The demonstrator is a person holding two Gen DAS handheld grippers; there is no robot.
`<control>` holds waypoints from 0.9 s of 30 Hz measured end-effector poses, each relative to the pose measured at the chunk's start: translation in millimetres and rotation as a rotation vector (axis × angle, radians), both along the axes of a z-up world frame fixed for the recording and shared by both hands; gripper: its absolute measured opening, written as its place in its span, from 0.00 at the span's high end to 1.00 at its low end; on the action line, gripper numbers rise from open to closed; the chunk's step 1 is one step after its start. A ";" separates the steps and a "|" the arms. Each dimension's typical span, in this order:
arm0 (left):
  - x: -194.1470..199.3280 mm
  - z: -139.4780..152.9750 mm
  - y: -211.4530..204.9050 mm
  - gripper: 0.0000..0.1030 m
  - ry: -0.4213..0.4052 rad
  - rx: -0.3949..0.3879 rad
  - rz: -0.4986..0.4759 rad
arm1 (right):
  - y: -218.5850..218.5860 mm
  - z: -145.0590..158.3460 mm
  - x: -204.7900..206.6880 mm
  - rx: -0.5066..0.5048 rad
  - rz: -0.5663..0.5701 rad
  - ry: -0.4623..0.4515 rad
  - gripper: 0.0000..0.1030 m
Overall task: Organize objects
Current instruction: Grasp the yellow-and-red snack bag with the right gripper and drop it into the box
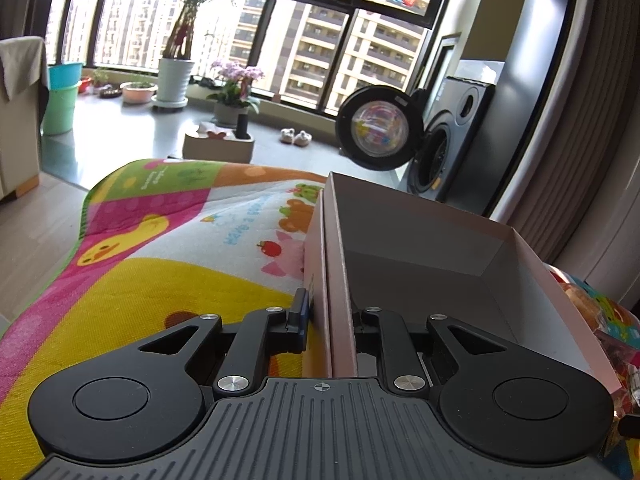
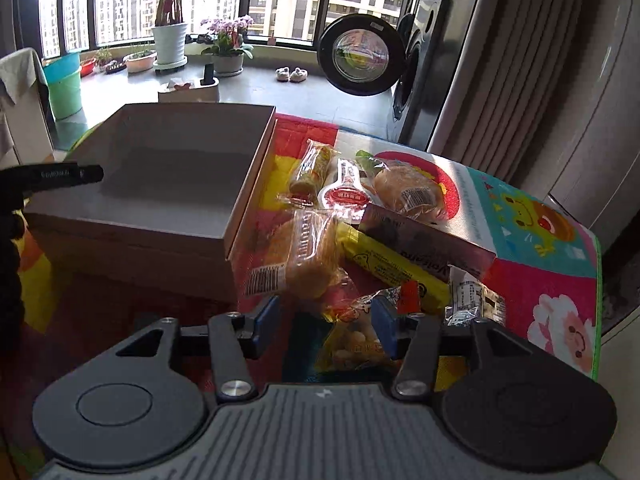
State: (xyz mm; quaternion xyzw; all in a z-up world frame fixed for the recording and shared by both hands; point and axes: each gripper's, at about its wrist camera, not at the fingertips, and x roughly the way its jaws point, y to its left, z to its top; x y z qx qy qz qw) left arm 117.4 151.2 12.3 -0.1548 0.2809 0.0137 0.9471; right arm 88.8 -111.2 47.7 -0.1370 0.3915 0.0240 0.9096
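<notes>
A colourful children's play mat (image 1: 168, 280) printed with cartoon animals covers the floor, and on it sits an open, shallow cardboard box (image 1: 420, 248) with a pinkish-brown outside and a bare grey inside. In the left wrist view, the left gripper (image 1: 328, 320) straddles the box's near left wall: one finger is outside the wall, the other inside the box, and the jaws are narrowed onto that wall, gripping it. In the right wrist view the same box (image 2: 168, 168) lies to the left, and the left gripper's black finger reaches over its left edge. Just to the right of the box, on the mat (image 2: 552, 264), lies a loose heap of wrapped snacks: a clear-wrapped bread roll with a barcode label (image 2: 300, 256) touching the box's right wall, a long yellow packet (image 2: 384, 260) beside it, a dark maroon carton (image 2: 428, 240) lying across the yellow packet, another wrapped bun (image 2: 408, 188) farther back, a small red-labelled sachet (image 2: 344, 194), and a green and yellow wrapped stick (image 2: 314, 168) near the box's far corner. The right gripper (image 2: 326, 320) hovers low over the near end of the heap, its blue-padded jaws spread wide with a bag of pale round snacks (image 2: 352, 340) between them, not clamped. Behind the mat stand potted plants (image 2: 170, 44) along a large window, and a front-loading washing machine (image 2: 416, 80) with its round door swung open.
</notes>
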 end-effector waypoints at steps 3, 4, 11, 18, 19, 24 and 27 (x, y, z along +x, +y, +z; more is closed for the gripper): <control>0.4 -0.2 0.7 0.83 0.003 -0.008 -0.001 | -14.1 -14.6 6.5 -0.012 -0.073 -0.017 0.20; 0.5 -0.3 0.8 0.83 0.003 -0.007 -0.001 | -22.3 -18.0 11.6 0.023 -0.107 -0.011 0.18; 0.3 -0.3 1.8 0.82 0.002 -0.009 -0.005 | -50.6 -18.0 13.9 0.184 -0.184 0.049 0.51; 0.1 -0.5 2.7 0.82 0.004 -0.011 -0.013 | -37.8 23.9 -41.3 0.212 -0.144 0.076 0.51; 0.1 -0.5 2.3 0.82 0.004 -0.009 -0.014 | -32.7 34.0 -50.9 0.227 -0.123 0.086 0.51; -1.2 -0.2 0.2 0.82 0.006 0.000 -0.018 | -2.1 85.5 -66.8 0.322 -0.026 0.101 0.51; -1.7 -0.4 -1.3 0.82 0.004 0.012 -0.019 | 18.2 113.0 -51.2 0.431 0.025 0.085 0.51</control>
